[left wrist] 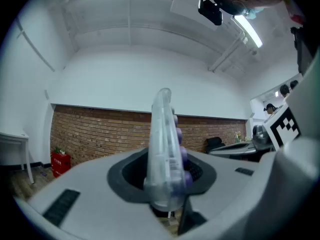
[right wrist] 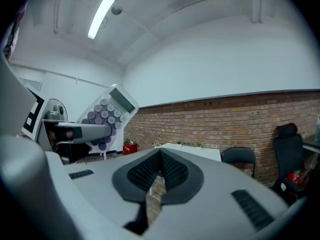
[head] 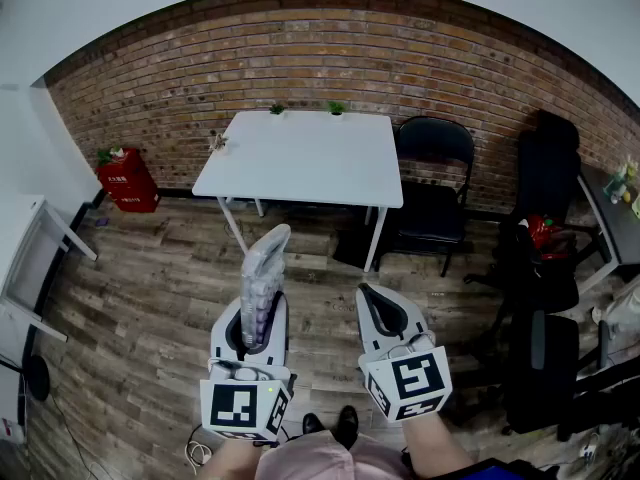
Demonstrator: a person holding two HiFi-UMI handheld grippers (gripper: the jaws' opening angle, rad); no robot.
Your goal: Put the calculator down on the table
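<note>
Brick wall behind: L claw grips calculator (upright).

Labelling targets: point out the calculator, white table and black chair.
calculator [head: 262, 271], head view, middle of its clear body.
white table [head: 300, 158], head view, bare tabletop centre.
black chair [head: 432, 211], head view, seat.

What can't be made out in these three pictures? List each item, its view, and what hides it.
- Display reading of the calculator: right gripper view, too small and tilted.
- Calculator's lower end: left gripper view, buried between the jaws of the left gripper.
- Small green things on the white table: head view, too small to identify.
- Print on the red box: head view, too small.
</note>
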